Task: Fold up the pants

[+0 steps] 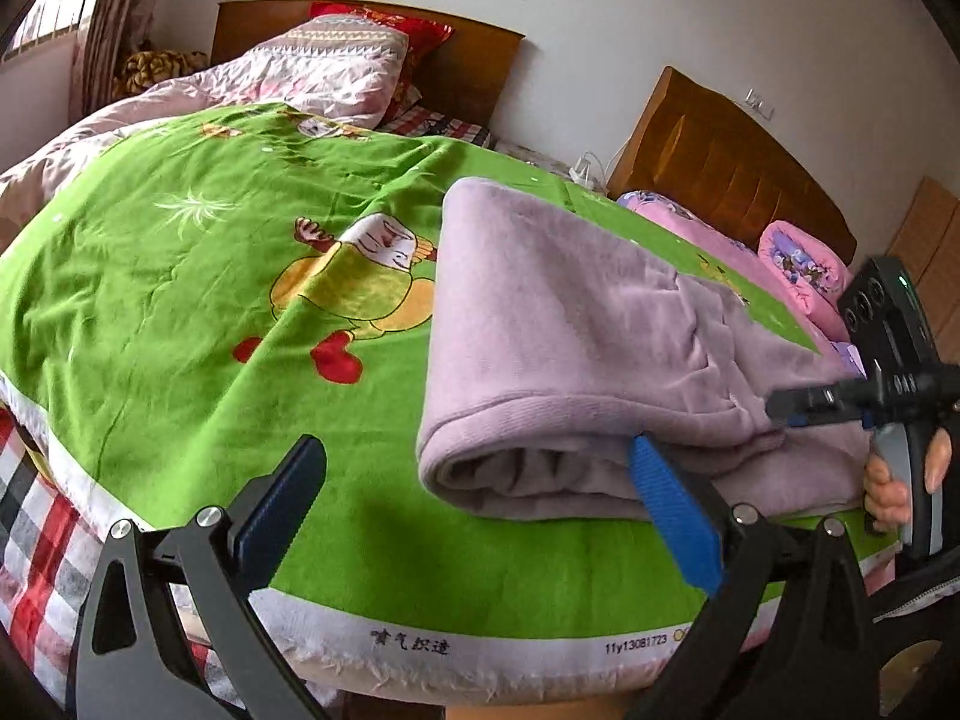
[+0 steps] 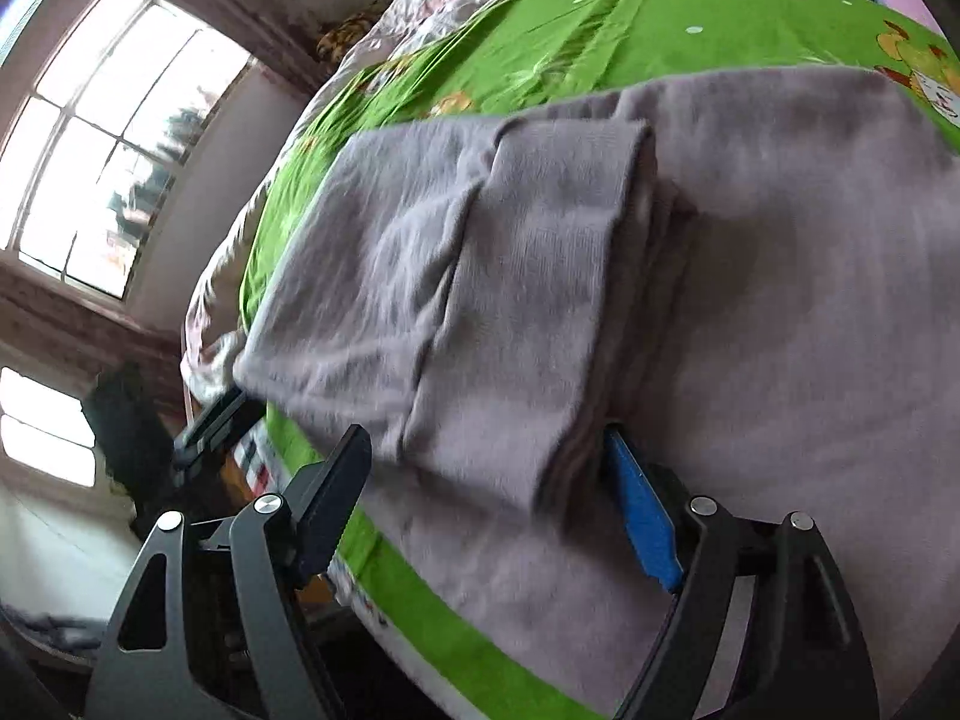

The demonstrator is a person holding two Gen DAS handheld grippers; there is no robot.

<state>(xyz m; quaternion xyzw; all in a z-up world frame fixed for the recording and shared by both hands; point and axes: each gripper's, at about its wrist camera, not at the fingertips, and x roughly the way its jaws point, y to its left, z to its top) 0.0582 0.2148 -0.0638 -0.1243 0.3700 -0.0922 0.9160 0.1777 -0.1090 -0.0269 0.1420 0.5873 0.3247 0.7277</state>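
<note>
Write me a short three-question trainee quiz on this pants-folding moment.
1. True or false: the lilac pants lie folded on the green blanket.
2. The left gripper is: A open, B shut on the pants, C shut on nothing.
3. What colour is the pad on its finger nearest the pants?
Key: 1 true; 2 A; 3 blue.

Home bedroom; bed (image 1: pixel 180 276), pillows (image 1: pixel 336 60), headboard (image 1: pixel 474 66)
</note>
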